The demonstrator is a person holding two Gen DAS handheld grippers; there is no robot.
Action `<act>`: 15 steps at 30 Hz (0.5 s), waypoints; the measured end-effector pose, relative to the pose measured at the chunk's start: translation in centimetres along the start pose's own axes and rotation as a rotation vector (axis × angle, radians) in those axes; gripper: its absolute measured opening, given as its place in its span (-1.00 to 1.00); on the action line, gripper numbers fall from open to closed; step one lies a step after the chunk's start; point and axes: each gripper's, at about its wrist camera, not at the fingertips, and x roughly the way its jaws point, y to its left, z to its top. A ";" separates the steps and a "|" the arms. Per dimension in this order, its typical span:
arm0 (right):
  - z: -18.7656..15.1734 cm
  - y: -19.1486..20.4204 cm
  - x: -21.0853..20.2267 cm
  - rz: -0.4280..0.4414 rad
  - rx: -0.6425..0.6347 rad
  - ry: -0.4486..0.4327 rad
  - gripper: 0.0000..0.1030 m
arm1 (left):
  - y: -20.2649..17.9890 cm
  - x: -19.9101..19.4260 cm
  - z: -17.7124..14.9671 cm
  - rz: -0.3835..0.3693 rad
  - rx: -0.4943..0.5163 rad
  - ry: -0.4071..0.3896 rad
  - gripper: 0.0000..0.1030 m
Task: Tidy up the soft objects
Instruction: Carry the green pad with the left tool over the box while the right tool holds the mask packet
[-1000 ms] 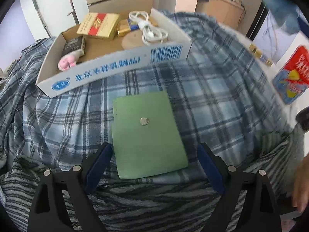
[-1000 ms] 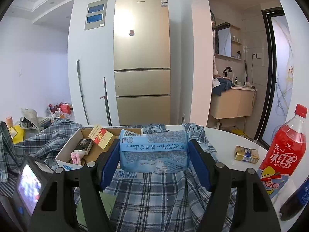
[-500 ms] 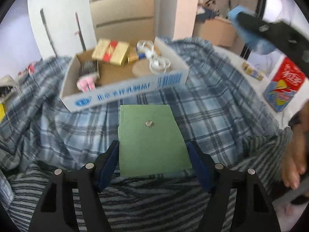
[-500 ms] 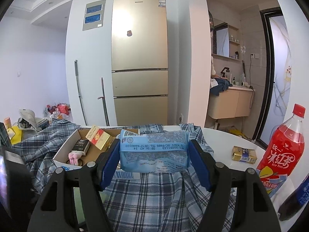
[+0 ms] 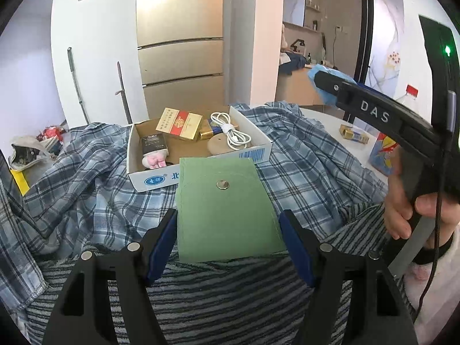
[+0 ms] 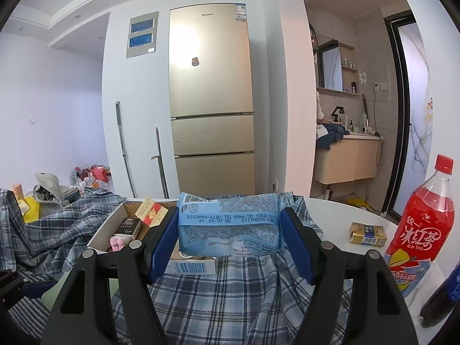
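My left gripper (image 5: 228,238) is shut on a flat green pouch (image 5: 227,207) with a metal snap, held lifted in front of a white cardboard box (image 5: 201,166). My right gripper (image 6: 230,241) is shut on a blue tissue pack (image 6: 228,227), held in the air above the plaid cloth (image 6: 230,296). The right gripper also shows in the left wrist view (image 5: 373,112) at the right, raised, with a hand on its handle. The box holds a red cigarette pack (image 5: 179,123), a white cable (image 5: 230,136), a dark small box and a pink soft toy (image 5: 155,161).
A blue plaid shirt (image 5: 86,189) and a striped grey cloth (image 5: 230,296) cover the table. A red iced-tea bottle (image 6: 422,221), a dark bottle (image 6: 442,296) and a small gold pack (image 6: 368,233) stand at the right. A fridge (image 6: 211,100) is behind.
My left gripper closed on the green pouch and lifted it, tilting the view up toward the box. My right gripper kept holding the tissue pack, nearly still.
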 end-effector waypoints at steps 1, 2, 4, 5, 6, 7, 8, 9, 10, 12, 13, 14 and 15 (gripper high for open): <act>0.0 0.0 0.1 -0.001 -0.003 0.002 0.35 | 0.1 -0.1 0.0 -0.001 -0.005 -0.006 0.42; -0.1 0.0 0.1 -0.001 -0.003 0.005 0.35 | 0.2 -0.3 0.1 -0.001 -0.006 -0.012 0.42; -0.2 0.0 0.3 0.007 0.001 0.010 0.35 | 0.4 -0.7 0.2 0.012 -0.003 -0.032 0.42; -0.2 0.1 0.3 0.003 -0.001 0.014 0.35 | 0.4 -0.8 0.4 0.023 0.001 -0.039 0.42; -0.2 0.1 0.3 -0.010 -0.005 0.018 0.35 | 0.5 -1.0 0.6 0.038 0.004 -0.044 0.42; -0.1 0.2 0.3 -0.017 -0.009 0.014 0.35 | 0.7 -1.1 0.8 0.044 0.000 -0.049 0.42; 0.0 0.2 0.2 -0.010 -0.012 0.010 0.35 | 1.0 -1.2 1.0 0.040 -0.016 -0.052 0.42; 0.2 0.2 0.1 -0.004 -0.015 0.014 0.35 | 1.2 -1.2 1.3 0.032 -0.026 -0.050 0.42; 0.5 0.2 0.1 -0.001 -0.015 0.018 0.35 | 1.4 -1.1 1.6 0.026 -0.032 -0.047 0.42; 1.1 0.1 0.1 0.004 -0.012 0.026 0.35 | 1.7 -1.1 2.6 0.030 -0.030 -0.057 0.42; 1.5 0.1 0.2 0.005 -0.012 0.034 0.35 | 1.8 -1.0 3.2 0.035 -0.024 -0.065 0.42; 2.0 0.1 0.3 0.001 -0.012 0.047 0.35 | 1.9 -1.0 3.8 0.041 -0.020 -0.072 0.42; 2.6 0.0 0.6 -0.006 -0.010 0.063 0.35 | 2.1 -1.0 4.6 0.050 -0.021 -0.086 0.42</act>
